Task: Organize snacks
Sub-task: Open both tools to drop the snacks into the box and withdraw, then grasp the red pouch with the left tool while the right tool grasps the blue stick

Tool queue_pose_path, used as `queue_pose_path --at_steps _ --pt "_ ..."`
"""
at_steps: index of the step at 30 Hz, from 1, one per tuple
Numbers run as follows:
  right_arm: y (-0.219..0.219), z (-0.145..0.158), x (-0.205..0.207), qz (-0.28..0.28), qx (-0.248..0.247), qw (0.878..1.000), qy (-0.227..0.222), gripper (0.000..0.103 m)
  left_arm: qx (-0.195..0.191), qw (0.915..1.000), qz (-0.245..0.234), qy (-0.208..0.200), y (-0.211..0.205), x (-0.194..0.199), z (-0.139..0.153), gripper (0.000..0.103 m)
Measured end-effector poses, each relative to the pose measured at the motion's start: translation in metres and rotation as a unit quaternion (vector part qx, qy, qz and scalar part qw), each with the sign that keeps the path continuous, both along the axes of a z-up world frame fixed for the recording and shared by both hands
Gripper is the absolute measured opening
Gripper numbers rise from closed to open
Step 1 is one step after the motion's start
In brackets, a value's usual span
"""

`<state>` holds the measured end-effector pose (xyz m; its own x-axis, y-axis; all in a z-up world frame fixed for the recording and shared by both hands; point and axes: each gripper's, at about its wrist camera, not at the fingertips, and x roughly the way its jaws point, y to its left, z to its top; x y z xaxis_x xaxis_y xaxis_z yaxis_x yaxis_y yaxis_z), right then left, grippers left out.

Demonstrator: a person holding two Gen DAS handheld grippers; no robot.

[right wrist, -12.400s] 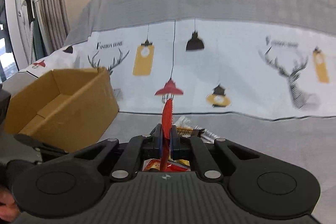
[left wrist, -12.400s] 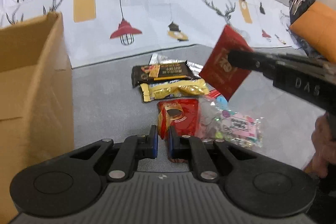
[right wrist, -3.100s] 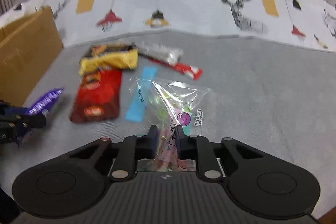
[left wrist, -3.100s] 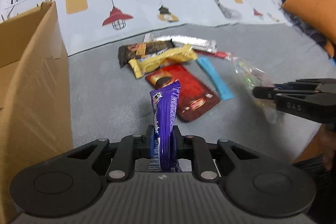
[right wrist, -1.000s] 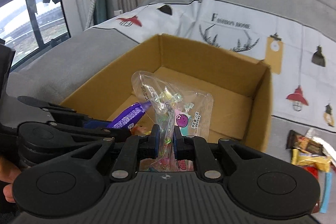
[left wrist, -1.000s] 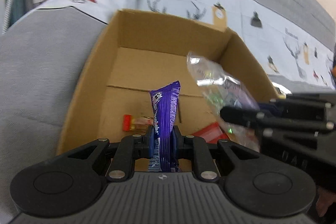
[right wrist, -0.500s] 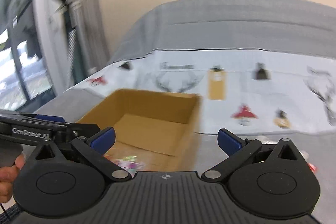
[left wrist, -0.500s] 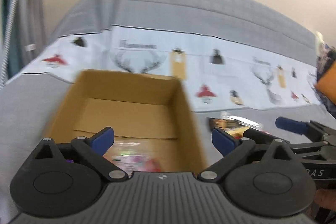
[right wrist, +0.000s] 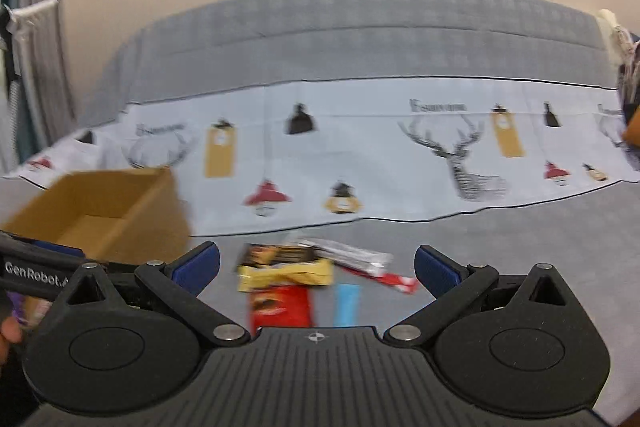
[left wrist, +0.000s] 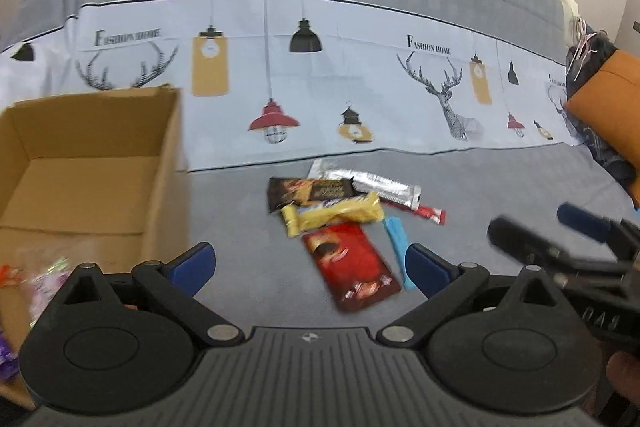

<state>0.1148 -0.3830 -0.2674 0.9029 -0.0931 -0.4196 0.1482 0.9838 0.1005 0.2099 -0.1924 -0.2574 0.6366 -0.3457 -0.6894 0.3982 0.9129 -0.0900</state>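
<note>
Snacks lie in a small heap on the grey bed (left wrist: 500,187), to the right of the box (left wrist: 84,163). In the heap, a dark bar (left wrist: 310,191) and a silver pack (left wrist: 384,187) are at the far side, a yellow pack (left wrist: 334,215) is in front of them, and a red pouch (left wrist: 352,265) is nearest. A blue stick (left wrist: 396,239) lies just beside the pouch on its right, and a thin red stick (left wrist: 424,213) reaches out from under the silver pack.

The left claw (left wrist: 308,263) is spread wide and has nothing between its blue pads; its jaws have just been opening. The right claw (right wrist: 316,265) is spread wide too, empty, and has also just been opening. Both point toward the heap.

The box stands open at the left. Inside it, near the front, a clear bag (left wrist: 44,275) with coloured sweets is visible, blurred, and a purple wrapper (left wrist: 6,359) shows at the picture edge. A printed sheet (left wrist: 360,87) with lamps and deer covers the bed behind.
</note>
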Motion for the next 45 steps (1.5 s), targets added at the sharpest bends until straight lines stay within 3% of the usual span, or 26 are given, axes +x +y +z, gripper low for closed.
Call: queue_pose_path --at_steps 8,12,16,20,22,24,25,26,27,28,30,31,35,38,40,41,42,45 --pt "-0.047 -0.038 0.041 -0.017 0.055 0.997 0.057 0.103 0.013 0.9992 0.004 0.039 -0.045 0.05 -0.037 0.102" --pt "-0.066 -0.057 0.067 0.009 0.118 0.989 0.092 0.103 0.029 0.9977 0.003 0.061 -0.062 0.066 -0.063 0.099" --pt "-0.082 -0.068 0.093 0.02 0.132 0.985 0.105 0.101 0.008 0.9943 0.017 0.105 -0.069 0.085 -0.089 0.098" --pt "-0.089 -0.084 0.118 0.064 0.152 0.977 0.133 0.08 0.005 0.9892 0.035 0.142 -0.069 0.103 -0.117 0.097" --pt "-0.088 -0.092 0.129 0.083 0.147 0.974 0.152 0.076 0.02 0.9877 0.034 0.151 -0.071 0.107 -0.131 0.095" --pt "-0.085 -0.1 0.138 0.097 0.145 0.97 0.171 0.075 0.057 0.992 0.016 0.111 -0.079 0.102 -0.132 0.085" --pt "-0.082 -0.105 0.142 0.102 0.139 0.968 0.183 0.072 0.056 0.9925 0.02 0.107 -0.076 0.101 -0.131 0.081" --pt "-0.08 -0.11 0.146 0.103 0.138 0.966 0.193 0.064 0.05 0.9922 0.024 0.111 -0.074 0.103 -0.129 0.064" --pt "-0.074 -0.115 0.149 0.11 0.127 0.963 0.212 0.061 0.047 0.9922 0.022 0.114 -0.072 0.104 -0.126 0.056" --pt "-0.067 -0.118 0.15 0.119 0.098 0.963 0.219 0.06 0.046 0.9917 0.021 0.118 -0.069 0.107 -0.125 0.053" --pt "-0.051 -0.118 0.15 0.13 0.041 0.966 0.221 0.042 0.034 0.9918 0.015 0.122 -0.06 0.109 -0.125 0.042" --pt "-0.046 -0.12 0.149 0.124 0.016 0.967 0.222 0.027 0.029 0.9919 0.012 0.123 -0.055 0.109 -0.124 0.039" --pt "-0.045 -0.115 0.142 0.114 0.021 0.969 0.22 0.014 0.026 0.9885 0.011 0.149 -0.037 0.099 -0.115 0.006" --pt "-0.037 -0.106 0.126 0.122 0.008 0.971 0.207 0.014 -0.011 0.9829 -0.006 0.184 -0.024 0.085 -0.108 0.012" --pt "-0.032 -0.103 0.113 0.129 0.006 0.97 0.207 0.014 -0.011 0.9834 0.008 0.181 -0.022 0.078 -0.106 0.047" --pt "-0.031 -0.103 0.109 0.131 0.008 0.969 0.207 0.014 -0.015 0.984 0.011 0.177 -0.024 0.078 -0.107 0.074" --pt "-0.031 -0.103 0.105 0.131 0.007 0.97 0.206 0.014 -0.016 0.9847 0.015 0.173 -0.027 0.079 -0.108 0.085" --pt "-0.032 -0.101 0.099 0.122 -0.007 0.973 0.197 0.015 -0.018 0.9837 0.024 0.177 -0.047 0.092 -0.116 0.086"
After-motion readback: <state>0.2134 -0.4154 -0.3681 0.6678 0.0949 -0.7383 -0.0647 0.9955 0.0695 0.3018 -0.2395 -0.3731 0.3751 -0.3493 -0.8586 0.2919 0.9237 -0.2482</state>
